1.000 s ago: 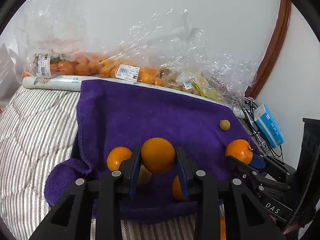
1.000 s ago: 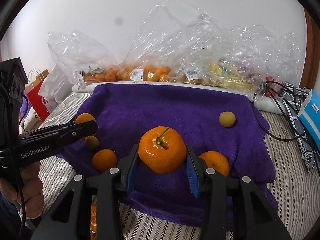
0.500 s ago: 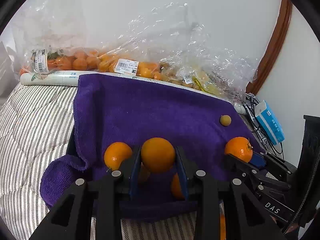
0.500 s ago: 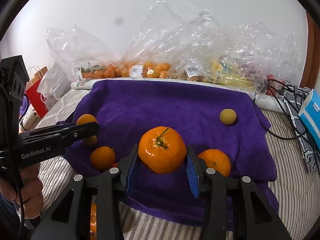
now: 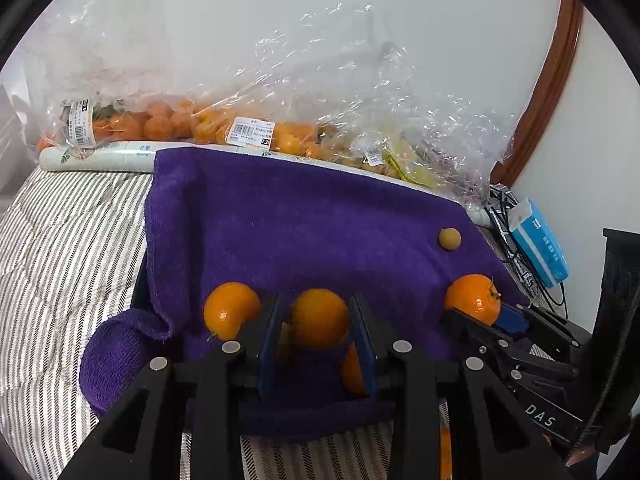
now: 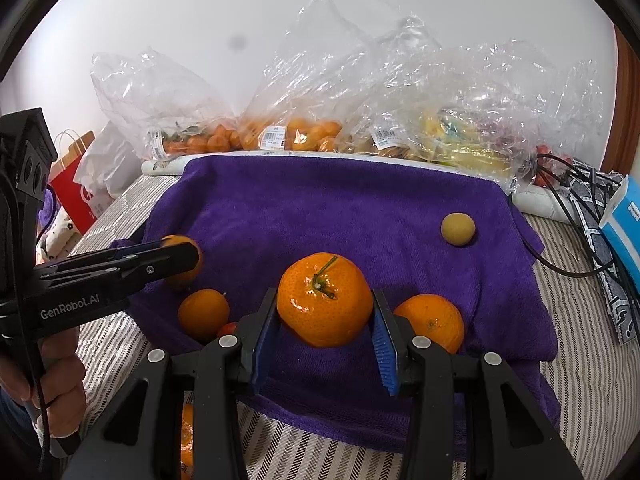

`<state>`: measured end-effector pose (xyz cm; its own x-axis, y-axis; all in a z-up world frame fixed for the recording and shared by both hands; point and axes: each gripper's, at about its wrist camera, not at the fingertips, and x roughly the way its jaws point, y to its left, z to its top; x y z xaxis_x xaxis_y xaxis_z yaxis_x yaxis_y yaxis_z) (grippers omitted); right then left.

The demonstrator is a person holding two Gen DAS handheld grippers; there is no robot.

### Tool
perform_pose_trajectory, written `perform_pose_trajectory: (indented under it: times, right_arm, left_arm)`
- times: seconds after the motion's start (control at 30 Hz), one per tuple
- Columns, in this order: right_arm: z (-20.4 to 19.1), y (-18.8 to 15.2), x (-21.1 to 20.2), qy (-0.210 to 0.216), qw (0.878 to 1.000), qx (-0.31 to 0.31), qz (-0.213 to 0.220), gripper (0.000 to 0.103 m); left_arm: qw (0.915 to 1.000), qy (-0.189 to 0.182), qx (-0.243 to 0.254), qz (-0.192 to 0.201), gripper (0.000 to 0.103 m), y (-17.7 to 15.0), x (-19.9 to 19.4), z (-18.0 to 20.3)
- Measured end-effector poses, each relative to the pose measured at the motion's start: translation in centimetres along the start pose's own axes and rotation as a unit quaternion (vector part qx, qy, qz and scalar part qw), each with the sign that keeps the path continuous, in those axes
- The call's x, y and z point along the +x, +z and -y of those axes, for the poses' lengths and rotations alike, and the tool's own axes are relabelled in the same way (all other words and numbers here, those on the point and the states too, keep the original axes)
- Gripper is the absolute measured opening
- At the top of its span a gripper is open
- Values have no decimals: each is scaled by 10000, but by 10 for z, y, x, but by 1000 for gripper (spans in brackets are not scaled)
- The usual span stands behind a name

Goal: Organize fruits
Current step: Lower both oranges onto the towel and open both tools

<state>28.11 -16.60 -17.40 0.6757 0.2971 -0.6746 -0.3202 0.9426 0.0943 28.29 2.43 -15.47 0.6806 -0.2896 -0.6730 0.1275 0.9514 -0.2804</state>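
Note:
My left gripper (image 5: 316,320) is shut on a smooth small orange (image 5: 319,312), held just above the purple towel (image 5: 300,220). Another orange (image 5: 230,310) lies on the towel just left of its fingers. My right gripper (image 6: 325,312) is shut on a bigger tangerine (image 6: 325,298) with a green stem. Loose oranges lie on the towel beside it, one on the left (image 6: 204,314) and one on the right (image 6: 430,320). A small yellowish fruit (image 6: 458,229) sits further back on the right. In the right wrist view the left gripper (image 6: 180,258) reaches in from the left.
Clear plastic bags of oranges (image 6: 280,136) and yellow fruit (image 6: 460,144) line the wall behind the towel. The towel lies on a striped bedcover (image 5: 68,240). Black cables (image 6: 572,216) and a blue box (image 6: 624,224) sit at the right. A hand (image 6: 60,376) grips the left tool.
Both grippers keep hold of their fruit in the same place. The views have drifted only slightly.

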Motion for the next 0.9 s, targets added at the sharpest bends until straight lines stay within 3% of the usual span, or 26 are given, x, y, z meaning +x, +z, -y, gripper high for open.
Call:
perform_pose_trajectory:
  times: [0.73, 0.8, 0.9]
  right_arm:
    - [-1, -1, -4, 13, 10000, -30, 70, 44]
    - [0, -1, -6, 33, 10000, -19, 76, 46]
    - [0, 0, -8, 42, 9999, -7, 97, 58]
  left_arm:
    - [10000, -32, -57, 34, 35, 1, -4, -2]
    - [10000, -29, -50, 40, 35, 1, -4, -1]
    - [10000, -29, -38, 55, 35, 1, -5, -1]
